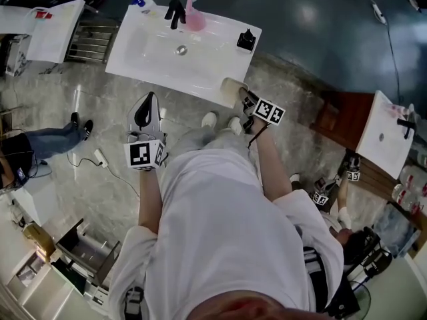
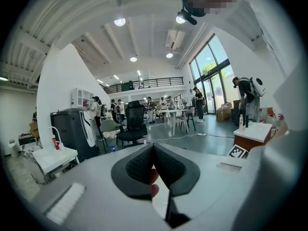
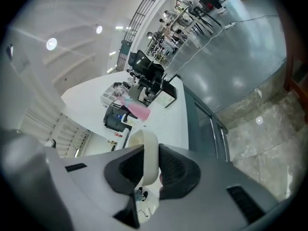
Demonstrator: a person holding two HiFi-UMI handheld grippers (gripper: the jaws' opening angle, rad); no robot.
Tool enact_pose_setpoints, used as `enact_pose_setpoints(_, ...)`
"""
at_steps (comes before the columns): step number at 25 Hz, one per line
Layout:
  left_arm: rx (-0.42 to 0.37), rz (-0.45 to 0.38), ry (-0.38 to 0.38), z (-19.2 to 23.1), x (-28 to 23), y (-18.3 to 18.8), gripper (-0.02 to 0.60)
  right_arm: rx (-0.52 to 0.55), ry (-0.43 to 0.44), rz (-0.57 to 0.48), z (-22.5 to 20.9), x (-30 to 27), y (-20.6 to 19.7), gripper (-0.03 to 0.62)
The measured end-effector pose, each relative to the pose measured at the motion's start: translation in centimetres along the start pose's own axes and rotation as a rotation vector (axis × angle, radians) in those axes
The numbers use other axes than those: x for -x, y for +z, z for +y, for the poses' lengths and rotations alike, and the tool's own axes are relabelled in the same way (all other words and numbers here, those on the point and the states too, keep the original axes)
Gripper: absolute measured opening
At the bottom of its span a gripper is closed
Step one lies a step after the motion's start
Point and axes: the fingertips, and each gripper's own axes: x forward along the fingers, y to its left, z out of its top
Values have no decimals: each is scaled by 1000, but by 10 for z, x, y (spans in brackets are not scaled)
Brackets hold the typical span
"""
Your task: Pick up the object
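A cream, ring-shaped object (image 1: 231, 85) sits at the near right corner of the white sink counter (image 1: 153, 62). My right gripper (image 1: 246, 101) reaches it from the right. In the right gripper view the cream ring (image 3: 145, 137) stands on edge between the black pads, and the right gripper (image 3: 150, 149) is shut on it. My left gripper (image 1: 149, 99) hangs in front of the counter's near edge, over the floor. The left gripper (image 2: 153, 149) has its pads meeting at the tips, with nothing held between them.
On the counter's far edge stand a black tap (image 1: 175, 12), a pink item (image 1: 195, 19) and a small black item (image 1: 245, 41). A second white sink stand (image 1: 385, 133) is at the right, another person with grippers (image 1: 346, 179) beside it. A cable (image 1: 100, 157) lies on the floor.
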Motion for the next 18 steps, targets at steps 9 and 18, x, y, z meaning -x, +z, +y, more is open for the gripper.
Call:
enact_pose_setpoints(9, 8, -65, -62, -6, -12, 16, 0, 131, 77, -95, 72, 13, 41, 61)
enact_pose_setpoints(18, 30, -139, -133, -15, -32, 38, 0, 287, 142, -209, 151, 44, 80, 61)
